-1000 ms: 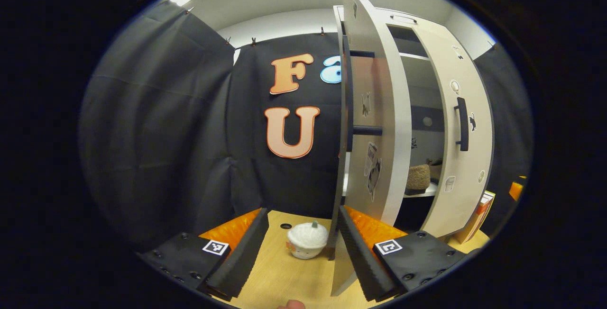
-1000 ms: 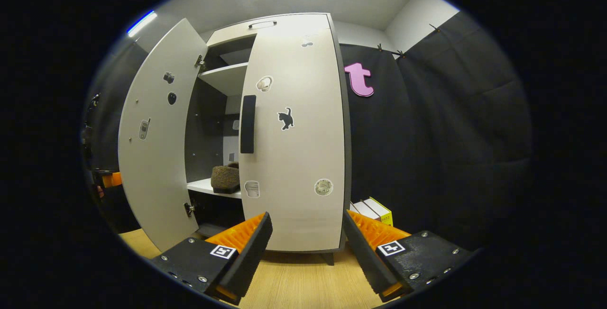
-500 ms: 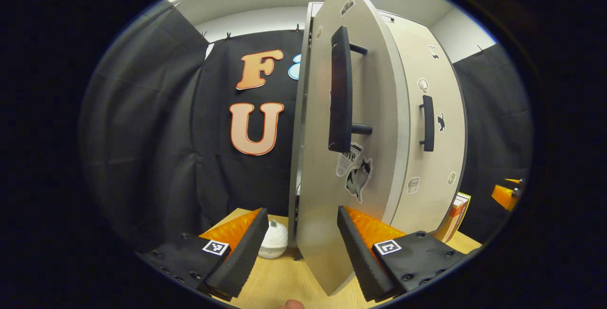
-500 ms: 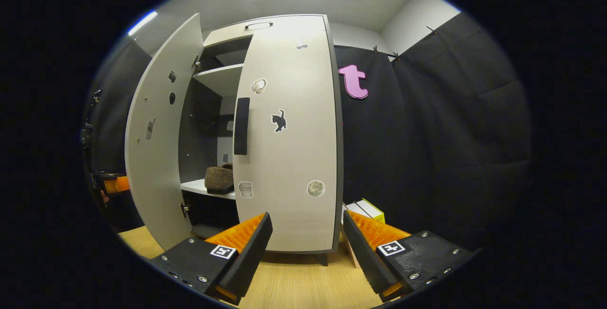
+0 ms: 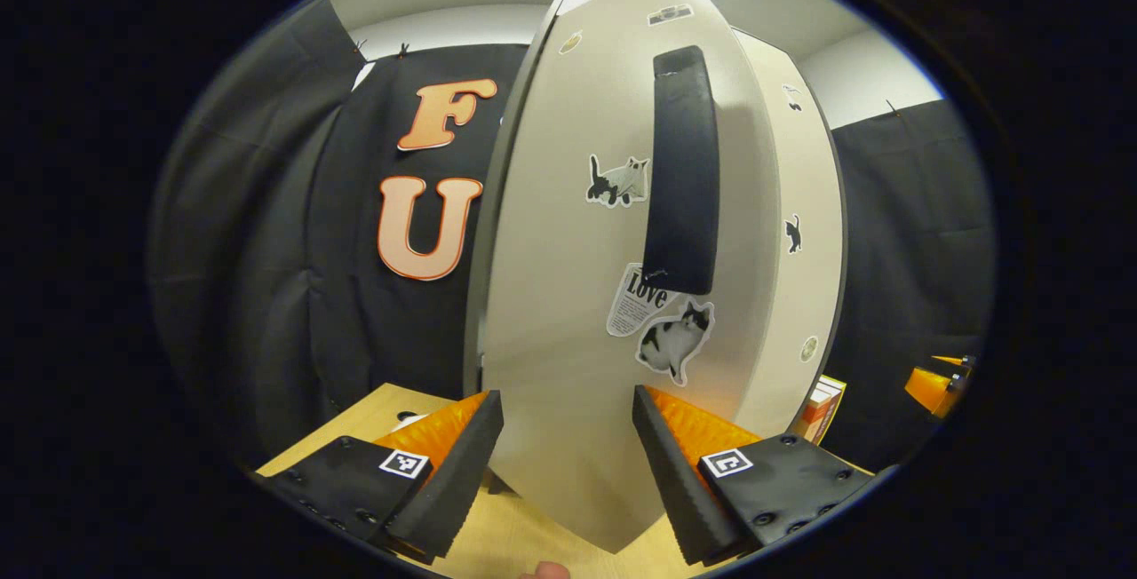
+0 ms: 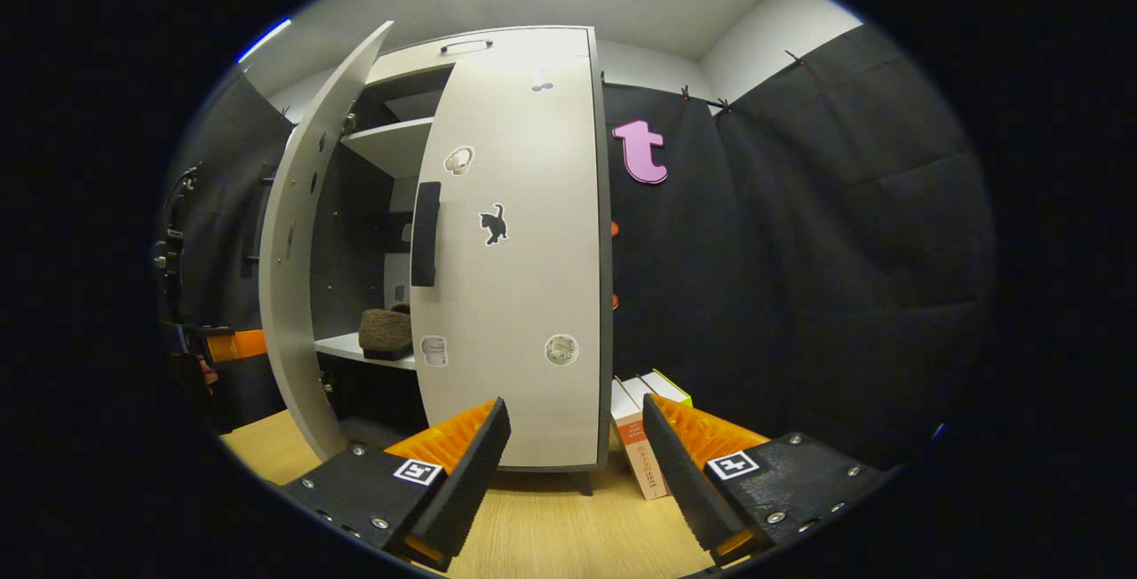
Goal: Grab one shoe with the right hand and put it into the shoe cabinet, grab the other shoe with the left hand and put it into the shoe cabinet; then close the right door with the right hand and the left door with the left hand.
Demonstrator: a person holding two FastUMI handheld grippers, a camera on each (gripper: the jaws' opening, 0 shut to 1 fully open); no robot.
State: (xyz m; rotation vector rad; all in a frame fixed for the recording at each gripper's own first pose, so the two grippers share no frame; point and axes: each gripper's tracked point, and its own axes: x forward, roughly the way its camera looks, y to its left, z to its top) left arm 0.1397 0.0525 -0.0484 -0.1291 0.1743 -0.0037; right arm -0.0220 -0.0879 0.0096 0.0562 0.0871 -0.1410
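A shoe [image 6: 385, 331] is seen lying on the white shelf [image 6: 369, 352] inside the shoe cabinet [image 6: 471, 55]; whether a second one lies behind it cannot be told. The right door [image 6: 515, 250] is shut flat against the cabinet front, its dark handle [image 6: 425, 233] upright near the inner edge. The left door [image 6: 298, 286] is seen partway round, a gap open between it and the right door.

So the last step is judged to be in hand: the left door is to be closed. In the left gripper view, that door's outer face [image 5: 577, 295] looms just ahead, with its handle [image 5: 682, 170] and cat stickers plain. The left gripper [image 5: 567, 463] is held with its jaws wide and nothing between them; contact with the panel cannot be confirmed. A steady forward push on the outer face is called for next, until the door meets the frame.

The right gripper [image 6: 576, 472] is held low over the wooden floor [image 6: 551, 543], well back from the cabinet, jaws wide and empty.

The right gripper view gives the gap, the shelf and the shoe, plus the books [image 6: 641, 437] leaning by the cabinet's right side, and the left gripper [image 6: 233, 345] is glimpsed beyond the door's edge. The left gripper view gives the door's front and, far right, part of the other gripper [image 5: 937, 379].
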